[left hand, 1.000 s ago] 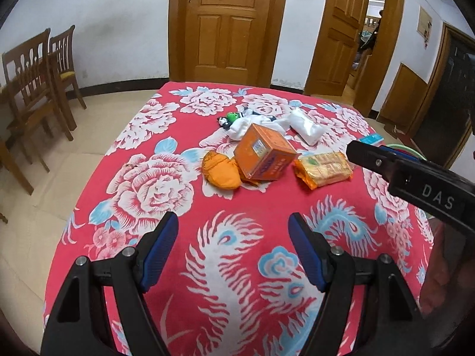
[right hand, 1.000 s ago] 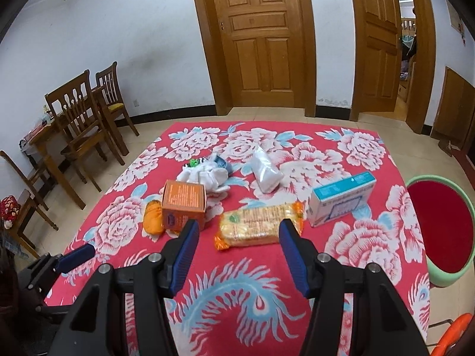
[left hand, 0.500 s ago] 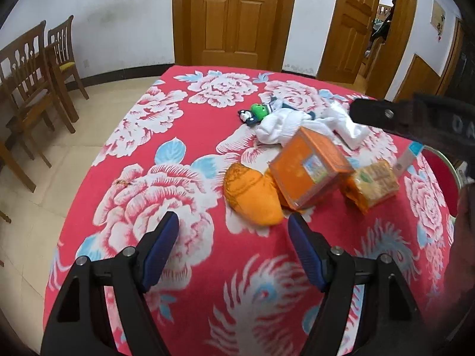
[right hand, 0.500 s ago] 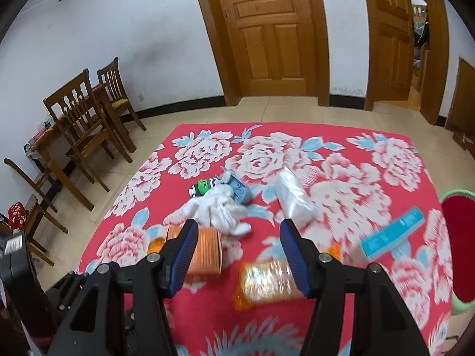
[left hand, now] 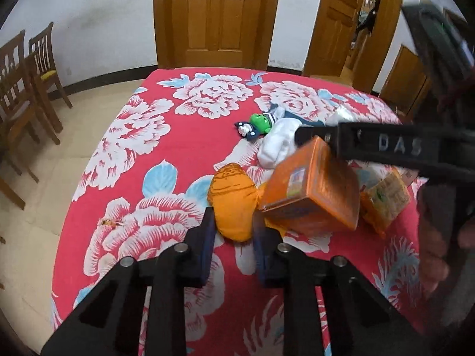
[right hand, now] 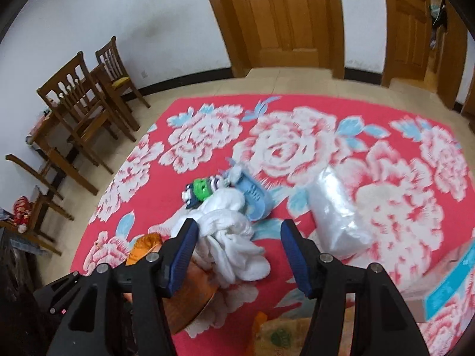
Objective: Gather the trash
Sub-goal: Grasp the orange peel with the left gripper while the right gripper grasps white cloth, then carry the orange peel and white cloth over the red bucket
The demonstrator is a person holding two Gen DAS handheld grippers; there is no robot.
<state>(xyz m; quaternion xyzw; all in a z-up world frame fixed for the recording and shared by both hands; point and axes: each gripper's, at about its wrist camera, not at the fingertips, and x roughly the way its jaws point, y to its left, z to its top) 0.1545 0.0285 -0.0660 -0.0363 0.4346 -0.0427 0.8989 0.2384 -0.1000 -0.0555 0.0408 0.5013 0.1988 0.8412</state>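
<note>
Left-wrist view: the left gripper is closing, its jaws either side of the soft orange pouch on the red flowered cloth, pads not clearly pressing. The pouch touches an orange cardboard box; a shallow bite may slip. The right gripper hangs unclenched, empty, over crumpled white cloth.

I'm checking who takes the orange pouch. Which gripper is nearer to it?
Left. The left gripper is closing with the orange pouch between its fingertips. The right gripper is open further back, over the white cloth.
</note>
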